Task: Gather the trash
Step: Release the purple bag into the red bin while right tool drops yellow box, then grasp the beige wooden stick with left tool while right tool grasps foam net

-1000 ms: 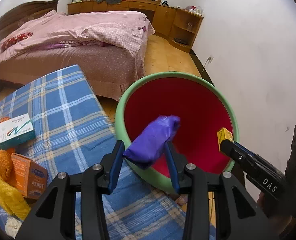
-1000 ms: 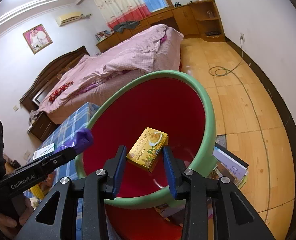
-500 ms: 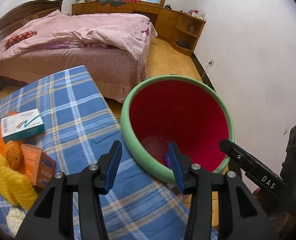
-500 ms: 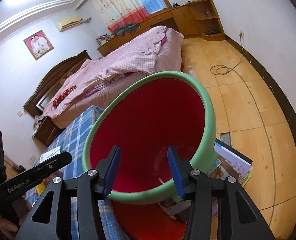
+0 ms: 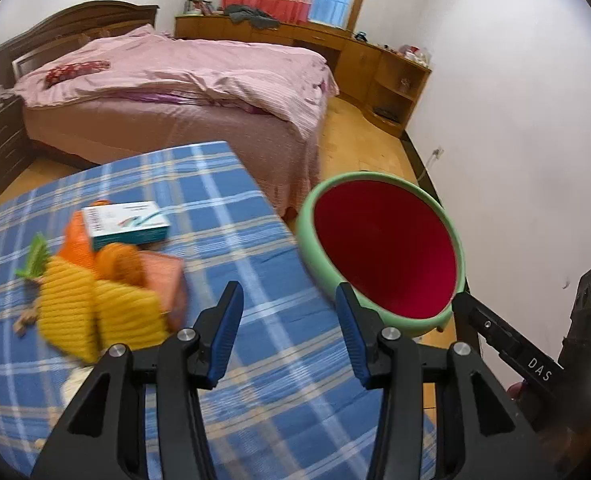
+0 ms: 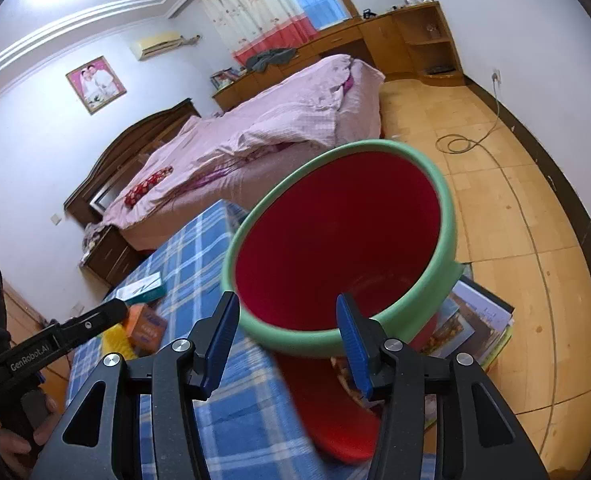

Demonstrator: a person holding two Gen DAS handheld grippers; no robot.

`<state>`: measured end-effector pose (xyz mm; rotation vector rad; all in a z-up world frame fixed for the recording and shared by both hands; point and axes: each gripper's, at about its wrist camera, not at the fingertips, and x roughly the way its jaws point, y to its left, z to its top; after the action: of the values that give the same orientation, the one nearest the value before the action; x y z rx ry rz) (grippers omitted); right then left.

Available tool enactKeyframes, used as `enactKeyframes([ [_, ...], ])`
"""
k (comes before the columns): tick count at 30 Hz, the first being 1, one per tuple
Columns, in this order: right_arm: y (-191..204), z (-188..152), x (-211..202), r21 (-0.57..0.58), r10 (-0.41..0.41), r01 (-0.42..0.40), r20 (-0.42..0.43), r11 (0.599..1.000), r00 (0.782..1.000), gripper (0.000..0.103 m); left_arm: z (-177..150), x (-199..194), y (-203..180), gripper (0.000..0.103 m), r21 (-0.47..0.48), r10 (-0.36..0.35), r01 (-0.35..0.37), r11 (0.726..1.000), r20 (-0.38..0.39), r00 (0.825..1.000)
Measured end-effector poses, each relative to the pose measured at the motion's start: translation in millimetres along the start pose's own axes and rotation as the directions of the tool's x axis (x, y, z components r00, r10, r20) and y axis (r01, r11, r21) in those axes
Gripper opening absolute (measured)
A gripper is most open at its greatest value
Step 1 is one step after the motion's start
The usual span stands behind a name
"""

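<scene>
A red bin with a green rim point(image 5: 383, 244) stands beside the right edge of the blue plaid table point(image 5: 231, 200); it also fills the middle of the right wrist view point(image 6: 339, 240). My left gripper point(image 5: 289, 328) is open and empty above the table, left of the bin. My right gripper point(image 6: 287, 340) is open and empty just short of the bin's near rim. A white and teal box point(image 5: 125, 226), an orange box point(image 5: 163, 284) and yellow knitted items point(image 5: 95, 312) lie on the table to the left. The bin's contents are hidden.
A bed with pink covers point(image 5: 183, 92) stands beyond the table. Wooden cabinets point(image 5: 375, 68) line the far wall. Books or magazines point(image 6: 475, 320) lie on the wooden floor under the bin. A cable point(image 6: 467, 144) trails on the floor at the right.
Both grippers opened: the purple wad and the yellow box dropped from them into the bin. Both have since drawn back from the bin, and the left has swung left over the table.
</scene>
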<state>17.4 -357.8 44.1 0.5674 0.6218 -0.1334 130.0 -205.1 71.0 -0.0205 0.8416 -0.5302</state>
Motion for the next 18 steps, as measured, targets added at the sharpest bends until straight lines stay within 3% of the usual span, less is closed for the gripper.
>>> enactKeyframes([
  [8,30,-14,4,-0.037,0.029,-0.030,-0.041,0.999,0.999,0.052,-10,-28,46,0.048,-0.058,0.077,-0.077,0.995,0.004,0.997],
  [18,61,-30,20,-0.048,0.047,-0.050,-0.070,0.998,0.996,0.053,-20,-50,124,0.048,-0.108,0.199,-0.197,0.974,0.011,0.980],
])
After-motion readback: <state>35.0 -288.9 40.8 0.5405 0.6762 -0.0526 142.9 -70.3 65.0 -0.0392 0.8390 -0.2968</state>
